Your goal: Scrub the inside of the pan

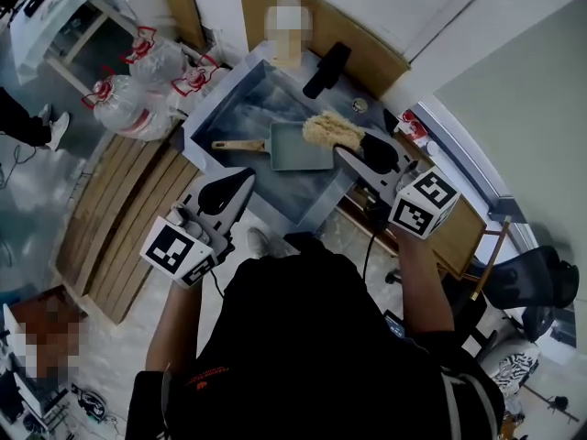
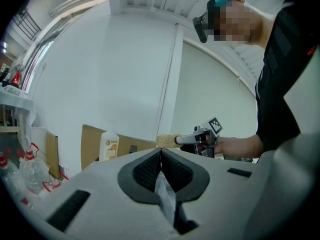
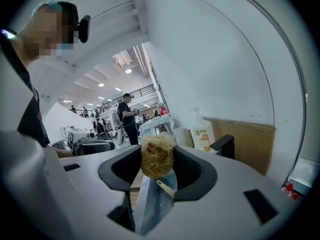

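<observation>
Clear plastic bags with red ties (image 1: 138,94) lie at the far left, beside the metal sink (image 1: 213,104). The left gripper (image 1: 243,178) hovers at the sink's near-left edge, its fingers (image 2: 147,169) clenched together on nothing. In the basin lies the rectangular blue-grey pan (image 1: 298,149), its wooden handle (image 1: 238,145) pointing left. A black faucet (image 1: 326,70) stands behind it. Over the pan's right end is a tan loofah scrubber (image 1: 328,131), grasped between the fingers (image 3: 195,171) of the right gripper (image 1: 356,147), which reaches in from the right. Whether the scrubber touches the pan cannot be told.
</observation>
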{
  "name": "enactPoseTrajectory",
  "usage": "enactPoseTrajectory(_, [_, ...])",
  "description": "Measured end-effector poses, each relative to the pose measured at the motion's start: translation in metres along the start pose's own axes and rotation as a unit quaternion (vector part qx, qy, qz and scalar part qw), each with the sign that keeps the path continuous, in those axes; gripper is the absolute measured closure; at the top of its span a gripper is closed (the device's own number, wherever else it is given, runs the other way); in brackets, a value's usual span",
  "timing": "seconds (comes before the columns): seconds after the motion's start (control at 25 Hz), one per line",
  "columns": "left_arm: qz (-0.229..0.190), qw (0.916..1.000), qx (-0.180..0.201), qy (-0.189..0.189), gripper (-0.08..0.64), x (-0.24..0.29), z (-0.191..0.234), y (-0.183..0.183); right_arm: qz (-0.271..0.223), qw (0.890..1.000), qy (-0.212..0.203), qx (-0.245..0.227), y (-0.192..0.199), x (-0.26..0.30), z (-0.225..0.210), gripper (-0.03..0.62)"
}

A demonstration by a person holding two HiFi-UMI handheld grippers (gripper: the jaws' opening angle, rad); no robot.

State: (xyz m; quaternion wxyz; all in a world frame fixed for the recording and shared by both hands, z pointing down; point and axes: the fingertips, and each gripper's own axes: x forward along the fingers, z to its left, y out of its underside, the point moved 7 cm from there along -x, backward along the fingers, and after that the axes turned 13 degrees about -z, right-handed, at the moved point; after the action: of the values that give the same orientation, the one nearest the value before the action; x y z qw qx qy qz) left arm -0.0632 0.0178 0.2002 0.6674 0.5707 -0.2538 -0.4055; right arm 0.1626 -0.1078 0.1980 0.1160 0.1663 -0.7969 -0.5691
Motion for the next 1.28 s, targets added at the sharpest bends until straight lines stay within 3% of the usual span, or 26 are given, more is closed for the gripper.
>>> enactPoseTrajectory(0.28, [0.008, 1.0000, -0.005, -0.002, 0.540, 0.000, 0.001, 0.002, -0.017, 1.000, -0.008, 0.016, 0.002, 0.004, 0.002, 0.399])
enactPoseTrajectory(1.28, [0.003, 0.9999, -0.010, -0.007, 0.540, 0.000, 0.007, 0.006, -0.010, 1.000, -0.026, 0.013, 0.007, 0.018, 0.009, 0.399])
